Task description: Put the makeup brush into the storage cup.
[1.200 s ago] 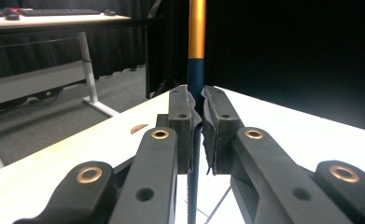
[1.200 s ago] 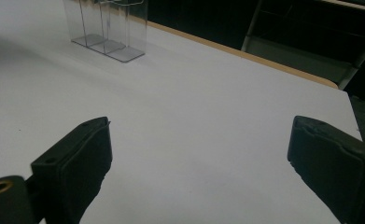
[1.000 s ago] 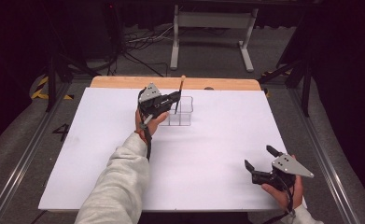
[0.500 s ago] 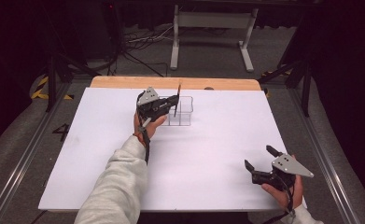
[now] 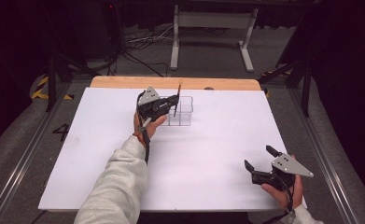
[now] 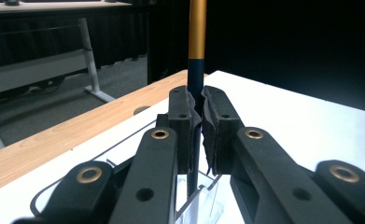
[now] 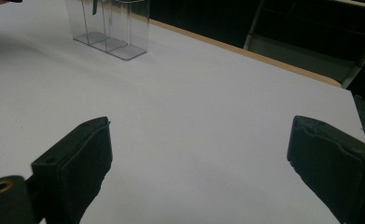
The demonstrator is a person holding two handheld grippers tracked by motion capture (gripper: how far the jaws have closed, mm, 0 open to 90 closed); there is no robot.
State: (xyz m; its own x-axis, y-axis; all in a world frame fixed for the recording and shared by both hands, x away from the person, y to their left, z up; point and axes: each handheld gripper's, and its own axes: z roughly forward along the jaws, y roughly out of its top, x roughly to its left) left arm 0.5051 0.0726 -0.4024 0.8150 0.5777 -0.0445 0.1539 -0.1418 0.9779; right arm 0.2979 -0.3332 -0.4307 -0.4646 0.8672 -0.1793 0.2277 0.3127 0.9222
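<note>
Hardly changed from a second ago: pen point(image 5: 177, 98) at the same spot over the clear box point(image 5: 182, 114), perhaps stood a touch straighter, otherwise as in the earlier pictures. Pinched upright between the pads of the left gripper point(image 5: 174, 101), dark lower barrel in the grip, gold upper part rising above it in the left gripper view point(image 6: 197, 70). Lower end already down inside the box, seen through the clear wall in the right gripper view point(image 7: 94, 6); hard to tell which compartment, and apparently not yet down on the box floor. Judged from this: paused at the point of lowering and letting go, with only the drop and the release left. Right gripper point(image 5: 259, 157) idle as before, spread wide and holding nothing, low over the near right corner of the white table point(image 5: 217, 140), well apart from the box. No brand or label readable on pen, box or grippers; small pale marking on the left gripper's body too fine to read. Dark mark resembling a 4 point(image 5: 61, 132) left of the table, not certain.
</note>
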